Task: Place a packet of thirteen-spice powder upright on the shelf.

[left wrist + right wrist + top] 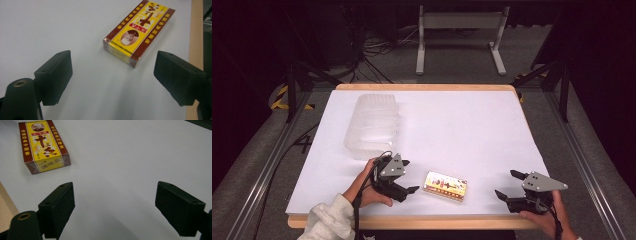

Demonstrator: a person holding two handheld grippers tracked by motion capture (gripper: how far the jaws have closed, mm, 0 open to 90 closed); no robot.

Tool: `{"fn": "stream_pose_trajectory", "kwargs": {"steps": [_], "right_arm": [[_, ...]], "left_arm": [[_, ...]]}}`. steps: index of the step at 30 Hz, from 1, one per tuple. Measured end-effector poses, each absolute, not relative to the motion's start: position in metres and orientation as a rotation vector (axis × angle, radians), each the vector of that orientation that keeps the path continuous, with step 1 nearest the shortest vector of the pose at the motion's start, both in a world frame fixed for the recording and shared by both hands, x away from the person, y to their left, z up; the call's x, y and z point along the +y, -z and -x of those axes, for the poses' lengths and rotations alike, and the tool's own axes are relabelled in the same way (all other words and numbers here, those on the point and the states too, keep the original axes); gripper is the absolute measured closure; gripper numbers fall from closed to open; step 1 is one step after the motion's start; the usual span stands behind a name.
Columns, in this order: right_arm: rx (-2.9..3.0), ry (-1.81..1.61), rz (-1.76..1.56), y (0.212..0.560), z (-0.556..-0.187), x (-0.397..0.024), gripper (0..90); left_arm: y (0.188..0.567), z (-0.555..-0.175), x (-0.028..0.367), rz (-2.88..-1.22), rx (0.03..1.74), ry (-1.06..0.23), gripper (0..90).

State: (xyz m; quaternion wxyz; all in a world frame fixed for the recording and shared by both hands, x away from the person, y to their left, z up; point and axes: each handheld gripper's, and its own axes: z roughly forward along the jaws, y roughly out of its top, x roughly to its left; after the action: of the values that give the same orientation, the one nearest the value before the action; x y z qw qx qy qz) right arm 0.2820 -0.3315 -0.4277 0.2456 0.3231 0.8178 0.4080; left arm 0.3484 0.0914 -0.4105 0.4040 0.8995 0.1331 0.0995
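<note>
The yellow-and-red box [445,185] lies flat near the table's [462,125] front edge, between both grippers — likely so either can reach it. The left gripper [407,176], just beside it, gapes wide and empty; so does the right gripper [510,184]. One box, one clear ribbed container [372,125] — apparently empty.
</note>
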Motion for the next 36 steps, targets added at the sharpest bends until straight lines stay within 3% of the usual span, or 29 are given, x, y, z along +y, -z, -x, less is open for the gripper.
{"fn": "stream_pose_trajectory", "kwargs": {"steps": [6, 22, 36], "right_arm": [[2.234, -1.110, -0.889, 0.429, -0.282, -0.332, 16.6], [2.234, -1.112, -0.900, 0.429, -0.278, -0.335, 16.6], [2.244, -1.108, -0.892, 0.430, -0.278, -0.334, 16.6]], "left_arm": [[0.411, -0.355, 0.059, -2.348, 0.229, -0.195, 21.6], [0.410, -0.358, -0.018, -2.442, -0.014, -0.118, 18.7], [0.419, -0.360, -0.050, -2.514, -0.135, -0.068, 18.8]]}}
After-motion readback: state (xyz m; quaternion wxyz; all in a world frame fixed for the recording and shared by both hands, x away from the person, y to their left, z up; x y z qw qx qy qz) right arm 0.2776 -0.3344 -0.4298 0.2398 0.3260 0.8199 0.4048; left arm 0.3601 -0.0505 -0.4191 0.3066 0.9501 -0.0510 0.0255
